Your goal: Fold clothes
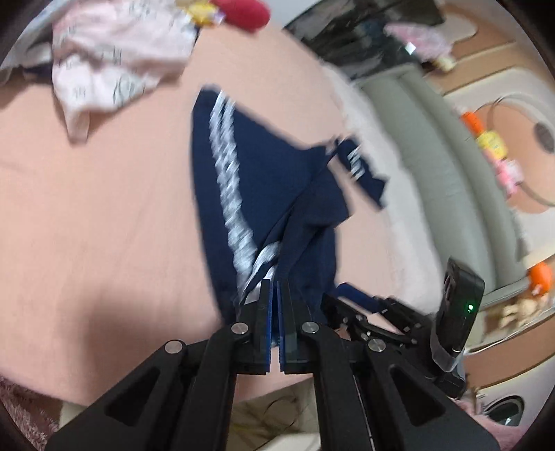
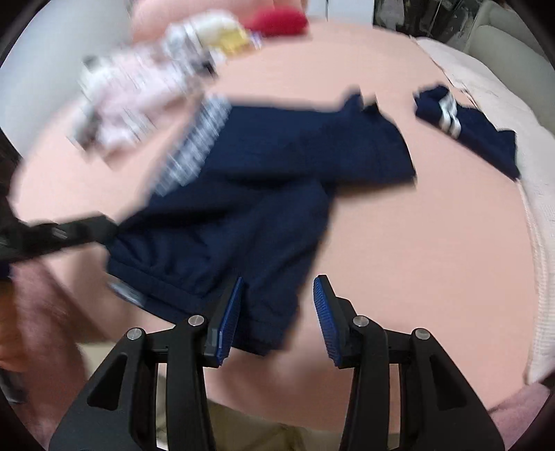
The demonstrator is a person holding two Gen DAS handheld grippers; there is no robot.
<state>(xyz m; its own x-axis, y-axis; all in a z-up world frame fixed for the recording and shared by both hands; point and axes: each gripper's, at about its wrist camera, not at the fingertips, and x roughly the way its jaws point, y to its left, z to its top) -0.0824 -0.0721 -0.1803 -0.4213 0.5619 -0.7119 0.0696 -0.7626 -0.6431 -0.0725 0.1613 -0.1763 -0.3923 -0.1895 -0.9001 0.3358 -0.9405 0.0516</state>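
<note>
Navy trousers (image 1: 270, 194) — soft, light, floppy — best gripped at the waistband; left gripper (image 1: 276, 301) clamps it there, right gripper (image 2: 277, 312) hangs apart, empty.

1. A bed covered by a smooth peach-pink sheet (image 2: 433, 249) carries everything; the same sheet (image 1: 86, 215) fills most of the left wrist view.
2. A navy blue garment with white side stripes (image 2: 242, 208) lies spread on the sheet near the middle, its waistband toward the near edge; in the left wrist view it (image 1: 270, 173) runs away from the camera.
3. A crumpled pale pink printed garment (image 1: 114, 59) lies on the sheet farther back, apart from the navy one.
4. A red plush object (image 2: 277, 20) sits at the far end of the bed.
5. A pale cream textured blanket (image 2: 513, 145) lies along the right edge.
</note>
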